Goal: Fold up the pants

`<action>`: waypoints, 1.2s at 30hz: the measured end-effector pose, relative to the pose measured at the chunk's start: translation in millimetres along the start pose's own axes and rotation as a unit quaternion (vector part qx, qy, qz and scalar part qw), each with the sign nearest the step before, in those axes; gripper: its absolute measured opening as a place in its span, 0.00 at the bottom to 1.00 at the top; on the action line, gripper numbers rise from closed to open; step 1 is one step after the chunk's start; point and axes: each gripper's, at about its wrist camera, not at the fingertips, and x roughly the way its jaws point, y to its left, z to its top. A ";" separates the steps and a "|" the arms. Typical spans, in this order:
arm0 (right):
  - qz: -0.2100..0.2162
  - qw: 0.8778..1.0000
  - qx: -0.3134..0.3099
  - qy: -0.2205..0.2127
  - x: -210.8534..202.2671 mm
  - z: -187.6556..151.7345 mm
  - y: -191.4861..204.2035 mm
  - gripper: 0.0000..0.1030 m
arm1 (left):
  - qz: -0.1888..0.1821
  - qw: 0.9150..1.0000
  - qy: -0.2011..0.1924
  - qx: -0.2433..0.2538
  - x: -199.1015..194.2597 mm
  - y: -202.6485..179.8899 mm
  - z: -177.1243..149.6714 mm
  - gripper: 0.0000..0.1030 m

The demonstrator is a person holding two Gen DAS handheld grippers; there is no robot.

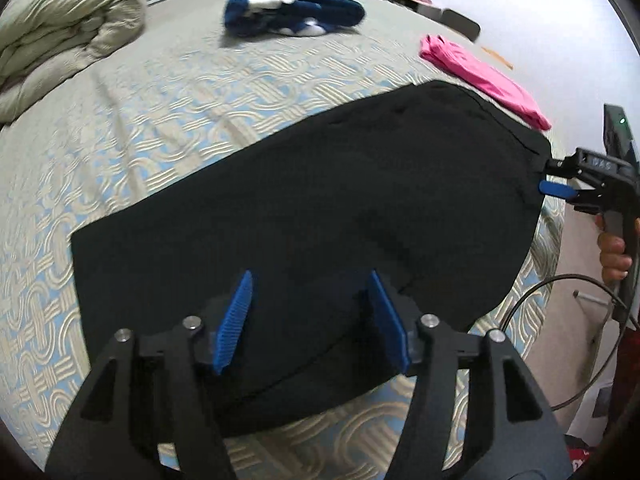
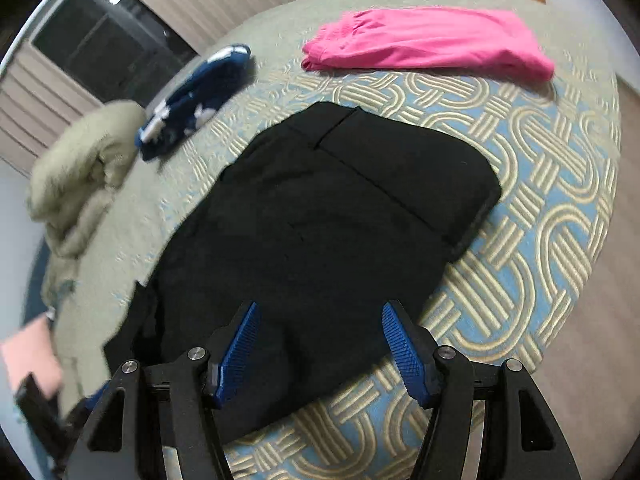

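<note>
Pants (image 2: pixel 320 216) black, flat on bed (image 2: pixel 560 184) | left tool (image 1: pixel 312 316) released above them | right tool (image 2: pixel 320 344) released at their edge | pink garment (image 2: pixel 432 40) beside

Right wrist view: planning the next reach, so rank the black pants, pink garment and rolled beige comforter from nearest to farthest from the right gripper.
1. Black folded pants, directly ahead.
2. Rolled beige comforter, far left.
3. Pink folded garment, far right.
</note>
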 end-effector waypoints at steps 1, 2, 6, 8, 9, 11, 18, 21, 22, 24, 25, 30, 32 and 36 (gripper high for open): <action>0.005 1.000 0.004 0.000 -3.4 -1.3 -3.5 0.63 | -0.001 1.000 0.002 0.004 2.0 -6.2 2.2 0.61; 0.010 1.000 0.006 0.000 -5.2 -1.7 -5.1 0.63 | -0.002 1.000 0.003 0.008 2.3 -11.8 3.2 0.61; 0.016 1.000 0.001 -0.004 -14.1 -6.8 -5.6 0.63 | 0.003 0.999 0.005 0.053 9.3 -36.8 3.9 0.69; 0.024 1.000 -0.011 -0.001 -13.0 -8.2 2.6 0.63 | 0.029 0.997 0.009 0.078 16.8 -42.8 2.6 0.69; 0.036 0.999 -0.020 0.006 -11.2 -10.3 9.0 0.63 | 0.055 0.994 0.012 0.093 24.2 -43.4 2.9 0.69; 0.058 0.997 -0.038 0.020 -5.7 -14.3 21.0 0.63 | 0.080 0.992 0.022 0.099 35.3 -34.7 7.0 0.65; 0.125 0.984 -0.099 0.080 23.7 -33.7 75.0 0.63 | 0.057 0.988 0.006 -0.140 10.6 71.7 32.5 0.51; 0.139 0.977 -0.125 0.106 37.9 -42.6 97.5 0.63 | 0.047 0.985 -0.003 -0.164 -0.6 86.6 30.2 0.51; 0.145 0.973 -0.133 0.117 42.5 -45.2 105.0 0.63 | 0.044 0.986 -0.002 -0.160 -1.7 86.4 28.5 0.51; 0.169 0.965 -0.144 0.140 51.0 -47.8 117.0 0.63 | 0.040 0.989 0.000 -0.143 -2.2 80.1 25.7 0.51; 0.190 0.959 -0.143 0.156 58.1 -48.7 123.9 0.63 | 0.037 0.991 0.003 -0.129 -0.4 74.2 23.8 0.51; 0.255 0.933 -0.123 0.221 94.6 -50.4 149.9 0.63 | 0.021 0.996 0.025 -0.086 11.9 51.5 15.4 0.51; 0.269 0.926 -0.113 0.238 113.0 -47.6 160.6 0.63 | 0.026 0.996 0.031 -0.078 16.8 47.7 16.8 0.51; 0.246 0.929 -0.116 0.252 142.9 -41.7 183.5 0.64 | 0.032 0.994 0.036 -0.095 19.6 55.1 13.4 0.51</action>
